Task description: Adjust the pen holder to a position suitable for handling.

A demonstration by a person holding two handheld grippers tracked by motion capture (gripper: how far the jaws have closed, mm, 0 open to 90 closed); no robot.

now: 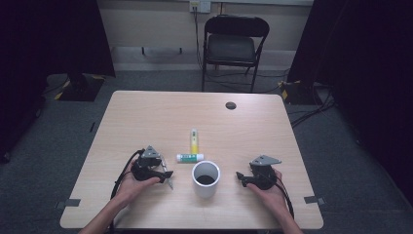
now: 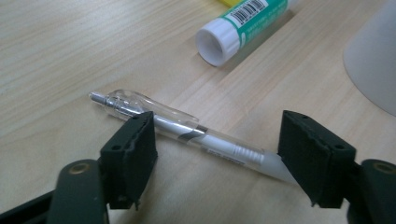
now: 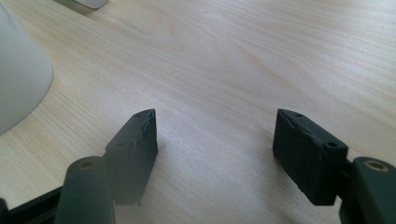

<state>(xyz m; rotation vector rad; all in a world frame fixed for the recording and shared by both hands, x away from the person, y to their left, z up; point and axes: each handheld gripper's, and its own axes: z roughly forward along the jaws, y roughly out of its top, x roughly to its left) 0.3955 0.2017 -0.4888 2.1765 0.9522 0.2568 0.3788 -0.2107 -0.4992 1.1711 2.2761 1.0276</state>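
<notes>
- Pen (image 2: 187, 135): clear-barrelled, lying flat on the counter (image 1: 146, 117) between the left gripper's (image 2: 217, 149) parted jaws, which do not press it.
- Glue stick (image 2: 243, 25): white cap, green label with a barcode, writing too blurred to read.
- White cup (image 1: 205, 179).
- Right gripper (image 3: 215, 144): jaws wide, holding nothing.

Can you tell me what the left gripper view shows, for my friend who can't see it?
A clear pen lies on the wooden table between the two open black jaws of the left claw. Behind it lies a green and white glue stick, and a white cup shows at the right edge.
</notes>
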